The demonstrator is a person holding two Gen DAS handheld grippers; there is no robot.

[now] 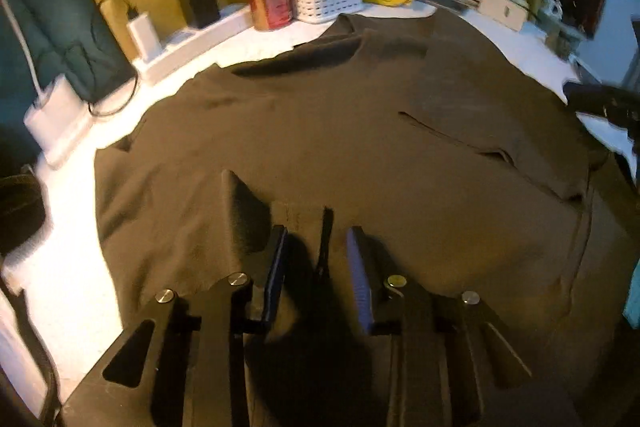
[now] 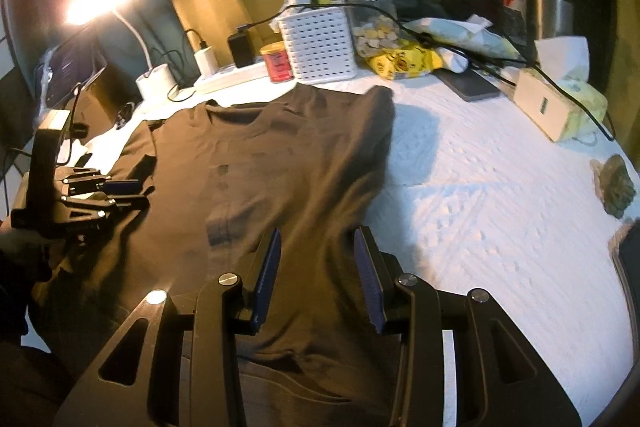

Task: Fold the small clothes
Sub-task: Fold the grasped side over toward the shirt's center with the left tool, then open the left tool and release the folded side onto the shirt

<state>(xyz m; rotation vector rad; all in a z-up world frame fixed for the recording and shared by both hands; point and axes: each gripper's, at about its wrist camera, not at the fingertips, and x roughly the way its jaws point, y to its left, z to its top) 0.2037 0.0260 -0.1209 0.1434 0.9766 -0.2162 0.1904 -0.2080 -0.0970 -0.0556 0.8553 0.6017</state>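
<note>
The dark T-shirt (image 2: 260, 171) is lying flat on the white counter (image 2: 480, 195), collar far, hem near. The left claw (image 1: 316, 247) is hovering part-open over its left edge — empty; the right claw (image 2: 316, 247) is standing half-open, empty, over the right side.

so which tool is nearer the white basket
Left, as far as the views show. The left tool is over the shirt's left edge, further up toward the white basket; the right tool sits at the near hem.
</note>
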